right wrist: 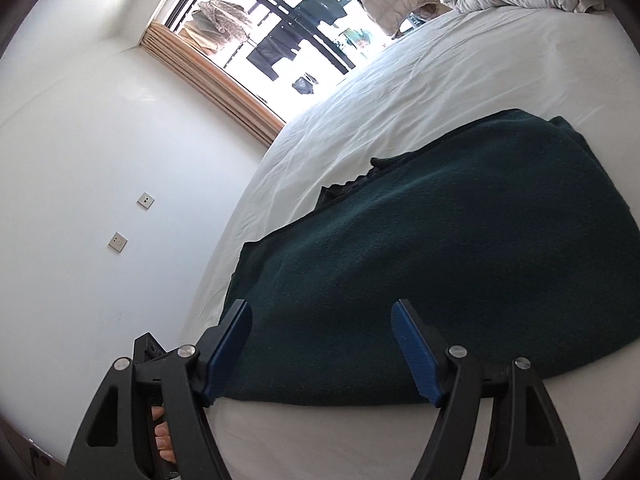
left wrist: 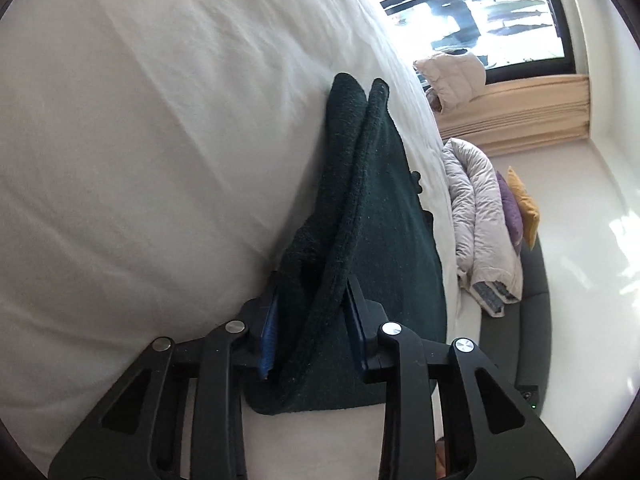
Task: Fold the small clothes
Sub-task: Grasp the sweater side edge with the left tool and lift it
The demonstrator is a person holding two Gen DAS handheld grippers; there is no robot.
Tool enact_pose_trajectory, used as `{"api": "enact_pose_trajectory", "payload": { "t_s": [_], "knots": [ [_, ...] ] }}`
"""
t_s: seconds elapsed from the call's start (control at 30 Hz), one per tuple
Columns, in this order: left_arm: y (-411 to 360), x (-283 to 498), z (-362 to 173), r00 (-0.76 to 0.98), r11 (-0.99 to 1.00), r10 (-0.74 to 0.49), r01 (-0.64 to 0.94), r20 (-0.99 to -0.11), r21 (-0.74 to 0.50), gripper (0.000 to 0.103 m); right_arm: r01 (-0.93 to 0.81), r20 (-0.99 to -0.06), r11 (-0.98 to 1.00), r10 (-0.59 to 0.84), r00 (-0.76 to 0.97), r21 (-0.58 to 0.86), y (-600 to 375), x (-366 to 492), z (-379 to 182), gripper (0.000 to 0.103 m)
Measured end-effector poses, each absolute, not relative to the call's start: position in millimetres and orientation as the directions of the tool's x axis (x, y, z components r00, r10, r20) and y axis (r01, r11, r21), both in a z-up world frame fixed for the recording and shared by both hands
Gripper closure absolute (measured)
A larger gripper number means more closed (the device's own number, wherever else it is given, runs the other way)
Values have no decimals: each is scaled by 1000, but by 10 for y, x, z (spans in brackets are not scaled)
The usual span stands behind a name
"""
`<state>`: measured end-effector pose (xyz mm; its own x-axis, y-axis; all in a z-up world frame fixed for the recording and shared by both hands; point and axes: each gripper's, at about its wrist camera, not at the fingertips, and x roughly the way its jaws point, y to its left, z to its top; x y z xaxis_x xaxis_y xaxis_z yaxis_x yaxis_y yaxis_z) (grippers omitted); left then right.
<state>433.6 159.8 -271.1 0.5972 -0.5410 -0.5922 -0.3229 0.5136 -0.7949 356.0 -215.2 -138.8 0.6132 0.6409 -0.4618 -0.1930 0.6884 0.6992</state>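
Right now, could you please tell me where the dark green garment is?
The dark green garment lies on the white bed, its raised edge pinched in the left tongs.

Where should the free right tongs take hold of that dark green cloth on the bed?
Probably the near edge of the cloth, come at low from the bed's front. That edge lies flat right between the open right tongs, and the left tongs already pinch a raised fold.

We see two matching tools: our left gripper and right gripper have black plastic linkage arms with triangular cut-outs, round silver pivot screws and ribbed blue pads.
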Motion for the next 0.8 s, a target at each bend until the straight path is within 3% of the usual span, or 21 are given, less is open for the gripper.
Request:
{"api": "enact_pose_trajectory", "payload": {
  "t_s": [0.23,0.47,0.63,0.8],
  "knots": [
    [1599,4418,-2779,575,454,-589,-346,-568,-821,94,-262,-470,696,669,576,669,-1850,3758,-1294,28],
    [1303,4443,-2352,621,552,-518,-283,-588,-784,95,-277,-480,693,682,552,666,-1843,3921,-1309,28],
    [805,4495,-1709,648,743,-429,-143,-629,-653,95,-282,-472,675,701,534,682,-1928,4112,-1297,26],
    [-204,4598,-1400,636,877,-389,33,-666,-480,95,-256,-428,597,757,494,761,-2227,4413,-1312,25]
  ]
}}
